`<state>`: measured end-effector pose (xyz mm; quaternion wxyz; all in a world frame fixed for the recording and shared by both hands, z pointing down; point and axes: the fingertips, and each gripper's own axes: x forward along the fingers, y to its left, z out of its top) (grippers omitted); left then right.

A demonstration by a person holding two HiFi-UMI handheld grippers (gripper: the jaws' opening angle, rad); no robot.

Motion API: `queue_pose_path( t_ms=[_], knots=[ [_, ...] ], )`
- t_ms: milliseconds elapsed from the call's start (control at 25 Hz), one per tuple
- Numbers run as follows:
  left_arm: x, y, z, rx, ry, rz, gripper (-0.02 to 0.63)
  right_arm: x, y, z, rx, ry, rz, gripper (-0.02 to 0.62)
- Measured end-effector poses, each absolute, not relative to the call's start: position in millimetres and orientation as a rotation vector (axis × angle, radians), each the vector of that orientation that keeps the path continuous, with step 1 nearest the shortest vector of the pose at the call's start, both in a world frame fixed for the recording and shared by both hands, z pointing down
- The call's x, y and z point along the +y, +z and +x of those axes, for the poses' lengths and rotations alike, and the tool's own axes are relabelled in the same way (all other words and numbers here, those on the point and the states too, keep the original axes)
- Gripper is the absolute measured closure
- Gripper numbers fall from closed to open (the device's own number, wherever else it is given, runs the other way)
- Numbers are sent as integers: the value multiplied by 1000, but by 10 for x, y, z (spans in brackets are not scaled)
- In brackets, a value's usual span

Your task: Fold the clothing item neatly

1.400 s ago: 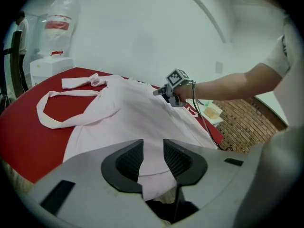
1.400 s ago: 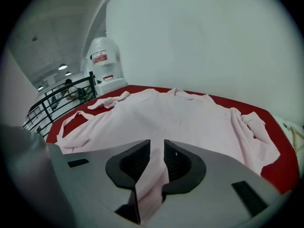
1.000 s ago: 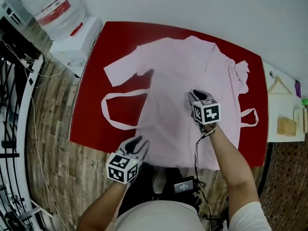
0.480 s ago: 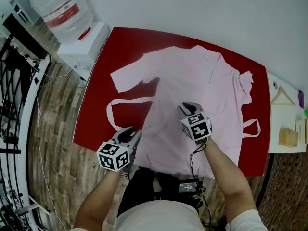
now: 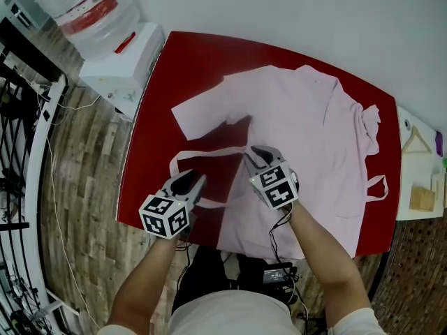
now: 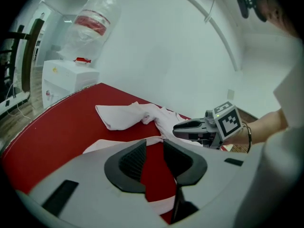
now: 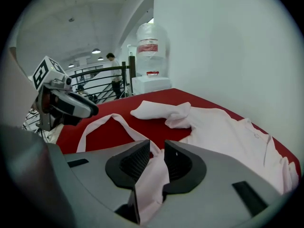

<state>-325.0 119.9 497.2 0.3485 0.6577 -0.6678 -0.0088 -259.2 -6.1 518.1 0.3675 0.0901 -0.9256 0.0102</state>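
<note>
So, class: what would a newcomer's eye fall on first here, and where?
A pale pink garment spread across the bright red table fills the middle. At its near left edge, the right claw is closed on pink cloth, while the left claw hangs open over the red top. A big water bottle stands beyond the table's far left corner.

Robe (image 5: 314, 128): pale pink, spread flat on red table (image 5: 195, 61), collar at far side.
Belt (image 5: 209, 151): thin loop lying at left.
</note>
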Motion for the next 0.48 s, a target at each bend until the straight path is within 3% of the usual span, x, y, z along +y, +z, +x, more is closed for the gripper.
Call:
queue_pose_path(
  t_ms=[480],
  knots=[
    [1213, 5176, -4073, -1749, -132, 1606, 495, 588, 5436, -3930, -2330, -216, -36, 485]
  ],
)
